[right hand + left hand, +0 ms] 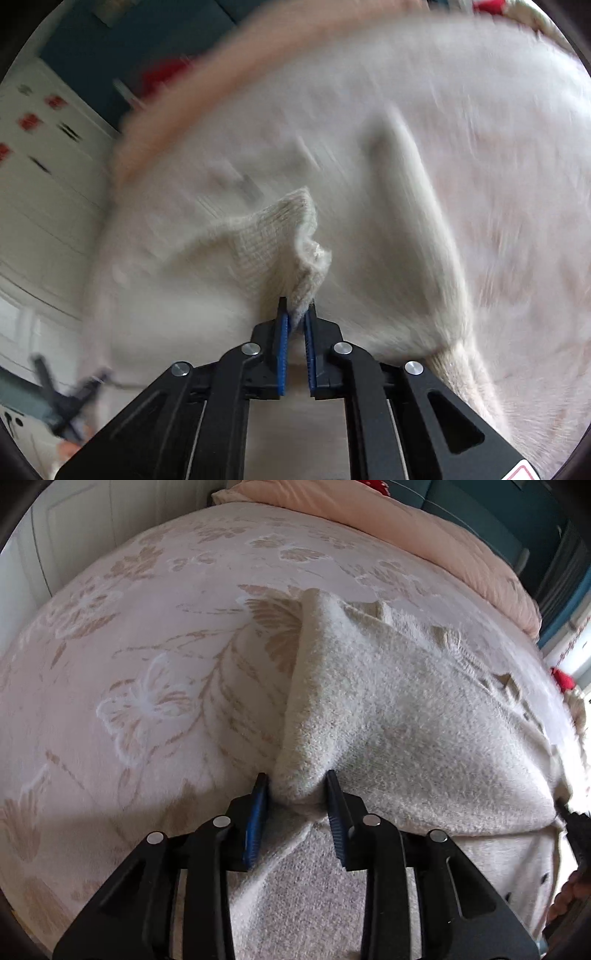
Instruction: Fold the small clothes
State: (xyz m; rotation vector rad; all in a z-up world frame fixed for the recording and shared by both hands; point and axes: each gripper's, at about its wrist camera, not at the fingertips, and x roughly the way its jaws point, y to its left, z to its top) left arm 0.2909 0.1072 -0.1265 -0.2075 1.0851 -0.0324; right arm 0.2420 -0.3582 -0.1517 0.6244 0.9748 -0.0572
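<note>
Two grips are seen: a bunched fold of the cream sweater (388, 716) is pinched by the left gripper (297, 788), its ribbed hem (273, 236) by the right gripper (296, 310), above the floral bedspread (147, 646).

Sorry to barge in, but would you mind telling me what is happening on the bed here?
A person with a gripper in each hand is folding a fuzzy cream knitted garment on a bed with a pink floral bedspread. The left gripper has a bunched fold of the fabric between its fingers. The right gripper is shut on a ribbed edge, lifted off the bed; its view is blurred by motion. The fold is not finished.
</note>
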